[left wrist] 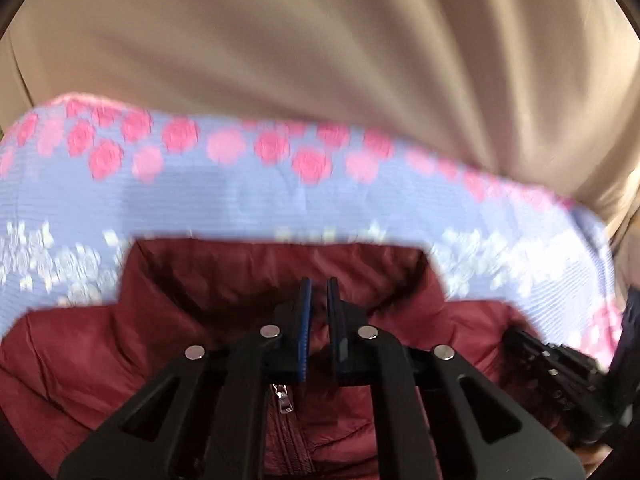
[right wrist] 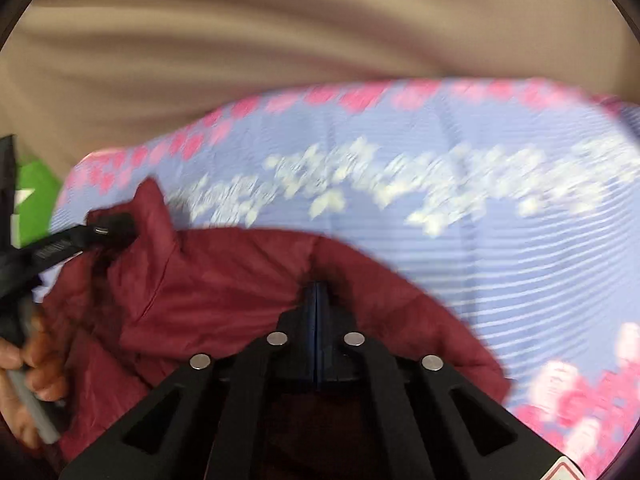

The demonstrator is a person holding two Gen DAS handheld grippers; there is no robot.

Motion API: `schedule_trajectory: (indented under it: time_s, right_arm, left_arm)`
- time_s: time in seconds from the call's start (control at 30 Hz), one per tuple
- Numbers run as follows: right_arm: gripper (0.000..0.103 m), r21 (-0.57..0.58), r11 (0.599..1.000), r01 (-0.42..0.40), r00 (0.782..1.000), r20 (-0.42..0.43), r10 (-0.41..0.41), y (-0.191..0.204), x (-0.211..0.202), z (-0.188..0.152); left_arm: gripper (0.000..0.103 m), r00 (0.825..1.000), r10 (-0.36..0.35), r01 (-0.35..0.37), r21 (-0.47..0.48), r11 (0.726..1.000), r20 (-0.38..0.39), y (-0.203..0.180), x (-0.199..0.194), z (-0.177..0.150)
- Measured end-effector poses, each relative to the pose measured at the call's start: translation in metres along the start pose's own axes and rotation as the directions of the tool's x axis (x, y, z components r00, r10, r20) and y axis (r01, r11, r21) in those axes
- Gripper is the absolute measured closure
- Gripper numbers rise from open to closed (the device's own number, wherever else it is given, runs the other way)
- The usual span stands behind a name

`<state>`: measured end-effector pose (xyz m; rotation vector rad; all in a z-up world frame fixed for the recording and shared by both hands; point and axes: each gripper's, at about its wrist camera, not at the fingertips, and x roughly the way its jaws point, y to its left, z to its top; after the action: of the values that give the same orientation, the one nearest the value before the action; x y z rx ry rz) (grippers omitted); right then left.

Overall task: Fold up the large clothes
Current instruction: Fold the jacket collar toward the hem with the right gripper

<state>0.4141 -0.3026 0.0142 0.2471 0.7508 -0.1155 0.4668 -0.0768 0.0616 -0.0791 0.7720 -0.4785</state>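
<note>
Pinching dark red jacket [left wrist: 100, 344] fabric at the collar, left gripper [left wrist: 319, 284] low in the centre of the left wrist view, blue fingers [left wrist: 305, 304] drawn nearly together with a thin fold of cloth between them. Just below, zipper pull [left wrist: 282, 398] hanging at the top of the closed front, so grip sits at the neckline, likely to lift and square the garment by its stiffest edge. Further out, collar standing up as a dark red rim against the bedspread [left wrist: 240, 200], lilac with pink roses and white flowers, lying across the middle of the frame; beige curtain [left wrist: 320, 40] filling the upper part. At the lower right edge, second black tool partly in view.

Closed flat, pad against pad, right gripper [right wrist: 318, 292] in the lower centre of the right wrist view, tips buried in a rounded edge of the jacket [right wrist: 220, 280], apparently clamping the thin fabric there, though the blur hides the exact bite. Toward the left of that frame, other tool gripping the raised collar, a hand [right wrist: 36, 364] on its handle at the lower left edge. Two holds set apart along the upper edge probably serve to keep the bulky garment spread for a fold. Jacket resting on the bed, not yet folded.
</note>
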Motion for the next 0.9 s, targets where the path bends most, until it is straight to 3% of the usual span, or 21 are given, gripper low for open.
schedule_trajectory:
  time_s: [0.03, 0.07, 0.13, 0.23, 0.3, 0.37, 0.43, 0.5, 0.57, 0.67, 0.7, 0.77, 0.83, 0.9]
  right_arm:
    - [0.09, -0.036, 0.999, 0.004, 0.999, 0.037, -0.002, 0.013, -0.011, 0.0]
    - [0.09, -0.078, 0.996, -0.038, 0.998, 0.048, 0.042, 0.027, -0.019, 0.0]
    - [0.09, -0.149, 0.979, -0.138, 0.99, 0.0, 0.14, 0.055, -0.021, 0.001]
    - [0.091, -0.288, 0.926, -0.244, 0.968, -0.125, 0.216, 0.11, 0.0, -0.006]
    - [0.091, -0.348, 0.911, -0.219, 0.97, -0.178, 0.165, 0.134, 0.025, -0.01]
    - [0.103, -0.373, 0.914, -0.16, 0.979, -0.181, 0.098, 0.141, 0.046, -0.005]
    - [0.103, -0.314, 0.937, -0.153, 0.982, -0.158, 0.108, 0.127, 0.052, 0.009]
    - [0.103, -0.195, 0.976, -0.099, 0.993, -0.079, 0.085, 0.098, 0.043, 0.025]
    - [0.088, -0.093, 0.995, -0.024, 1.0, -0.013, 0.023, 0.068, 0.023, 0.028]
    - [0.088, -0.174, 0.981, -0.082, 0.996, -0.057, 0.073, 0.06, 0.008, 0.006]
    - [0.09, -0.211, 0.975, -0.07, 0.996, -0.075, 0.055, 0.058, 0.01, -0.001]
    - [0.103, -0.276, 0.961, 0.03, 0.995, -0.085, -0.056, 0.039, 0.022, -0.014]
    - [0.103, -0.173, 0.985, 0.005, 0.996, -0.091, -0.021, 0.007, 0.019, -0.013]
    - [0.103, -0.067, 0.997, 0.03, 0.998, -0.049, -0.034, -0.014, 0.004, -0.007]
  left_arm:
    - [0.095, 0.999, -0.033, 0.033, -0.006, 0.999, 0.016, 0.004, -0.012, 0.001]
    - [0.092, 0.998, -0.057, 0.057, 0.0, 0.998, 0.024, 0.006, -0.023, 0.001]
    - [0.071, 0.999, -0.034, 0.033, 0.061, 0.998, 0.011, 0.01, -0.04, -0.008]
    - [0.072, 0.998, 0.033, -0.027, 0.125, 0.992, -0.051, 0.023, -0.043, -0.03]
    - [0.072, 0.988, 0.09, -0.072, 0.142, 0.987, -0.122, 0.037, -0.028, -0.047]
    - [0.071, 0.977, 0.144, -0.12, 0.152, 0.981, -0.159, 0.048, -0.015, -0.058]
    - [0.071, 0.978, 0.135, -0.114, 0.133, 0.985, -0.161, 0.059, -0.007, -0.061]
    - [0.071, 0.98, 0.152, -0.138, 0.116, 0.984, -0.13, 0.059, -0.009, -0.053]
    - [0.071, 0.981, 0.185, -0.177, 0.108, 0.978, -0.063, 0.057, -0.018, -0.043]
    - [0.052, 0.986, 0.164, -0.161, 0.081, 0.984, -0.03, 0.063, -0.029, -0.038]
    - [0.05, 0.984, 0.177, -0.174, 0.078, 0.982, -0.034, 0.069, -0.032, -0.041]
    - [0.05, 0.975, 0.219, -0.215, 0.083, 0.973, -0.044, 0.085, -0.036, -0.051]
    - [0.05, 0.961, 0.269, -0.265, 0.069, 0.962, -0.058, 0.108, -0.048, -0.059]
    - [0.051, 0.956, 0.284, -0.282, 0.032, 0.959, -0.074, 0.133, -0.055, -0.065]
